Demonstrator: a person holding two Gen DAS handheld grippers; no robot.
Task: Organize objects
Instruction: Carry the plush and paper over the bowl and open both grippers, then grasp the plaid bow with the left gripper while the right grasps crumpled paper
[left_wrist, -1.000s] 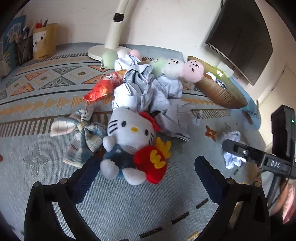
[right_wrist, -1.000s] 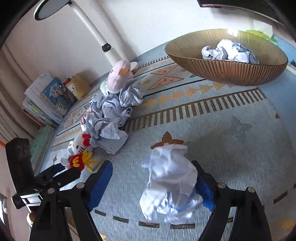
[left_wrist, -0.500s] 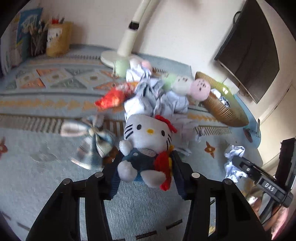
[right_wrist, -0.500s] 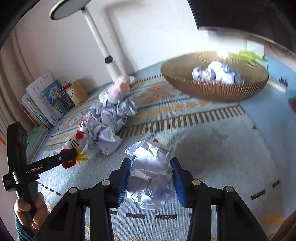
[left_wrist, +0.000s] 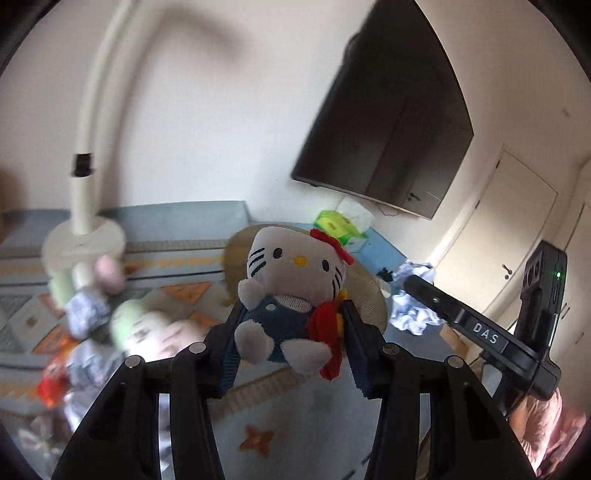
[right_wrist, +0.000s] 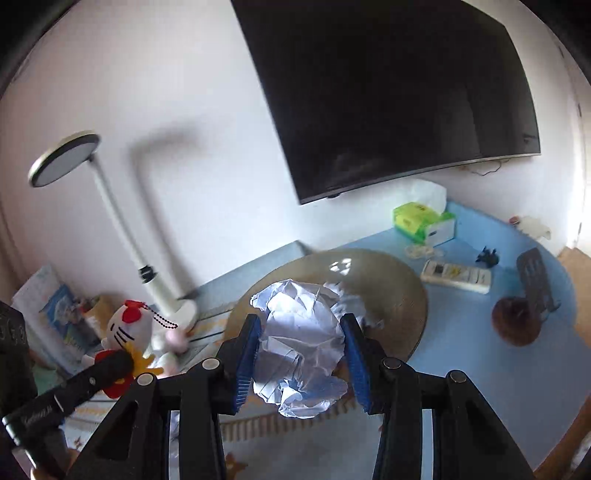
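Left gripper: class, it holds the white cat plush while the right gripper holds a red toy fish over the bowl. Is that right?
Not quite. The left gripper does hold the cat plush, but the right gripper holds a crumpled paper ball, not a red fish, in front of the bowl. The right wrist view shows it.

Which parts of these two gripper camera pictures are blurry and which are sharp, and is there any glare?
Left wrist view: the cat plush and left gripper are sharp, the toy pile behind is motion-smeared. Right wrist view: the crumpled paper is crisp, with a bright glint on the woven basket.
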